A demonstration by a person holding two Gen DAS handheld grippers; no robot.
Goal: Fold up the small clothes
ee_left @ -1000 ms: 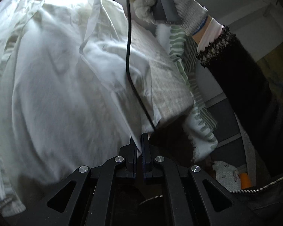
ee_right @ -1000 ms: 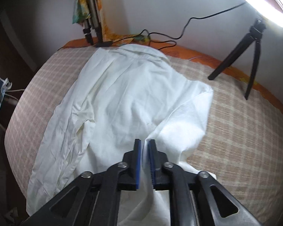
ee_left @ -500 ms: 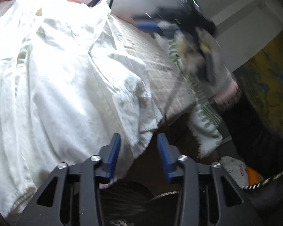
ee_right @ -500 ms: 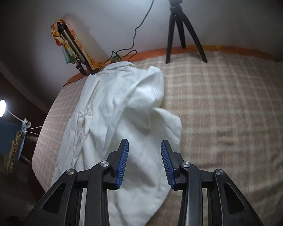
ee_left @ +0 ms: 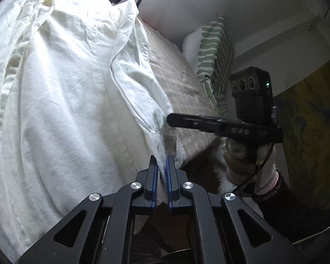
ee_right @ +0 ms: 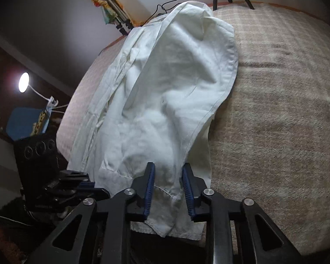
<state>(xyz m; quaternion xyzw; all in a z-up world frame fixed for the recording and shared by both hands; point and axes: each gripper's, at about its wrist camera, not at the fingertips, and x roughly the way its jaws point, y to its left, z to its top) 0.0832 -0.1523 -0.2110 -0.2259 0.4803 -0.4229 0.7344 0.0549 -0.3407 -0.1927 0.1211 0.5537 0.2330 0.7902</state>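
Both grippers' jaws closing on white garment hem.

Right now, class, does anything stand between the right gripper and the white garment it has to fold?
Nothing visible does. The near edge of the white garment already lies between the jaws of the right gripper, which have just been closing around it. The left gripper pinches another edge, off to the side.

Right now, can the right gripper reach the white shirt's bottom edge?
Probably yes. The right gripper straddles the hem of the white shirt at the near edge of the bed; nothing blocks it. Its jaws have just been closing, with the cloth between them but not yet pinched.
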